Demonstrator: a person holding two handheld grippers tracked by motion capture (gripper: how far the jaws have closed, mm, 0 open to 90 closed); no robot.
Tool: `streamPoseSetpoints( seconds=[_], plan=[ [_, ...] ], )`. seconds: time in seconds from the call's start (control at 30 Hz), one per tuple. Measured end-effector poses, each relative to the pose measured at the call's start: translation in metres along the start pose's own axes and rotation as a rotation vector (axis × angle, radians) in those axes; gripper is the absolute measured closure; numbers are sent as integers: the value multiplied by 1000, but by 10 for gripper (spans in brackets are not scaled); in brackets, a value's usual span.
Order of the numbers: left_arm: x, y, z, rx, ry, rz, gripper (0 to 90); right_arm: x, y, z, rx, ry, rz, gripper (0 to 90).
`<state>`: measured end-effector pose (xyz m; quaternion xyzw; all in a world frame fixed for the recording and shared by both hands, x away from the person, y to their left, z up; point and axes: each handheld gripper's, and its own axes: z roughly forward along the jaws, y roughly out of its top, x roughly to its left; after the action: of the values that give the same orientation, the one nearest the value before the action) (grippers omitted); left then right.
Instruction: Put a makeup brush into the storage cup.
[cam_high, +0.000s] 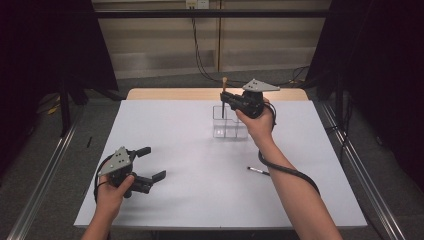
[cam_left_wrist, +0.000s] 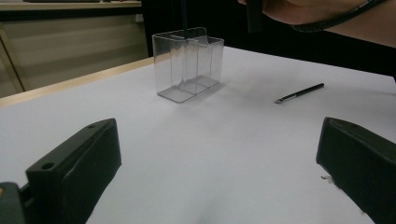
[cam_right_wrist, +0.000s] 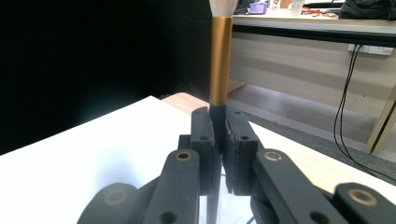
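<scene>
My right gripper (cam_high: 224, 98) is shut on a makeup brush (cam_high: 223, 97) held upright over the clear plastic organizer (cam_high: 229, 122), its dark handle reaching down into a left compartment. In the right gripper view the brush (cam_right_wrist: 219, 60) shows a copper ferrule and white bristles above my right gripper (cam_right_wrist: 219, 135), whose jaws clamp the handle. My left gripper (cam_high: 151, 163) rests open near the table's front left, nothing between its jaws. From the left gripper view the organizer (cam_left_wrist: 187, 63) stands ahead, and a thin black brush (cam_left_wrist: 299, 93) lies on the white table to its right.
The thin black brush (cam_high: 258, 171) lies flat on the white table (cam_high: 200, 195) beside my right forearm. A wooden strip (cam_high: 175, 93) runs along the table's far edge. Dark curtains hang at both sides, and cables drop down the back wall.
</scene>
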<state>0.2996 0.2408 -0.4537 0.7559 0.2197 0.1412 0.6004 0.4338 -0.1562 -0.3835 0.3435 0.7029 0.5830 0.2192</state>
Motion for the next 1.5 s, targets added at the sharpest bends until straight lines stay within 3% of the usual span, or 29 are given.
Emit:
streamPoseSetpoints(
  seconds=[1.23,1.3,1.5],
  plan=[
    [-1,0,1,5,-5,13,0,0,-24,6,37,-6,-9,837],
    [-1,0,1,5,-5,12,0,0,-23,6,33,-6,-8,790],
    [-1,0,2,8,-7,12,0,0,-20,0,10,1,11,515]
  ],
)
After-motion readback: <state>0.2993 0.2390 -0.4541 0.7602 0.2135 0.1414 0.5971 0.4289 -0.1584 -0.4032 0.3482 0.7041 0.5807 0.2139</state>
